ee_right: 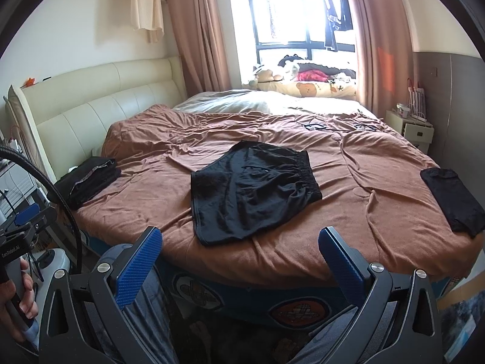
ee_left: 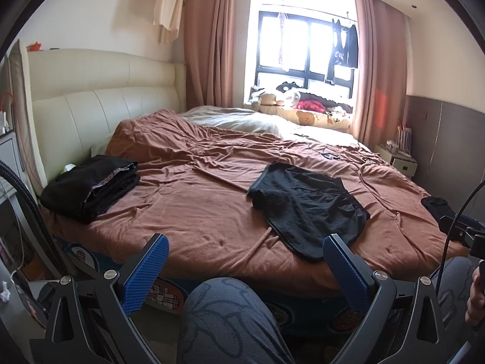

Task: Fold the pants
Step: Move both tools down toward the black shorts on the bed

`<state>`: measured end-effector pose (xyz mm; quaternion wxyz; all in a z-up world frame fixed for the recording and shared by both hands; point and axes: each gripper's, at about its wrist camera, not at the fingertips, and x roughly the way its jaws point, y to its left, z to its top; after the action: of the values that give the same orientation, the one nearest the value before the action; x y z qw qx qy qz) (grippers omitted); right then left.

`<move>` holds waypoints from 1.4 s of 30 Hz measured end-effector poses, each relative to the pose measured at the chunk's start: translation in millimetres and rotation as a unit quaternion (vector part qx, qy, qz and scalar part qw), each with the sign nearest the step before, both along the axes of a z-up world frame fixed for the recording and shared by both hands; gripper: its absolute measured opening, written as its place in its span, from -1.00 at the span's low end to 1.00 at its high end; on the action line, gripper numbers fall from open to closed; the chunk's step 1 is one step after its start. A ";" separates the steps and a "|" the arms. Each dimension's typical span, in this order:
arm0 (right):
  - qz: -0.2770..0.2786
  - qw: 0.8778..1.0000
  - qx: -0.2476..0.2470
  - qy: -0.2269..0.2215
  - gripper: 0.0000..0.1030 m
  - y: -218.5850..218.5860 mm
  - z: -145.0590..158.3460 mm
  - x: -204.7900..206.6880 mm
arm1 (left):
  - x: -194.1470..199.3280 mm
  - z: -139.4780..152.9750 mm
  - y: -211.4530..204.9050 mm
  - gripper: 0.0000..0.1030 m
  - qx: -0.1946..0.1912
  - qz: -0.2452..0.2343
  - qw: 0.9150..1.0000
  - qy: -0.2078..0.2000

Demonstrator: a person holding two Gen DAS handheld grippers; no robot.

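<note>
Black shorts lie spread flat on the brown blanket, waistband toward the window side, leg hems toward the near edge. My left gripper is open, held off the near edge of the bed, short of the shorts and a little to their left. My right gripper is open too, just short of the bed edge, with the shorts' near hem between its fingers in the view. Neither touches the cloth.
A stack of folded black clothes sits at the left by the cream headboard. Another folded black garment lies at the right edge. Cables lie at the far side. A person's patterned trouser leg is below.
</note>
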<state>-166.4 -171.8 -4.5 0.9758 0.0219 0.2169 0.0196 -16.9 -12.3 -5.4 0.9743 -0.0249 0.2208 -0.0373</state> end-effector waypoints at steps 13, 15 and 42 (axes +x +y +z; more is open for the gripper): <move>-0.026 0.999 0.007 0.028 1.00 -13.5 -1.3 43.8 | 52.5 -22.0 3.3 0.99 -0.026 -0.027 0.999 0.033; -0.030 0.999 0.009 0.031 1.00 -17.0 -3.0 48.5 | 58.2 -26.2 4.5 0.99 -0.034 -0.031 0.998 0.039; -0.016 0.992 0.064 0.105 0.76 -86.4 -56.2 158.5 | 181.5 -109.6 -56.1 0.28 -0.102 -0.125 0.963 0.216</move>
<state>-7.9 -258.2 -60.8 0.9444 0.0898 0.3159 0.0159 164.6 -68.4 -115.1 0.8833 -0.1041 0.4223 -0.1751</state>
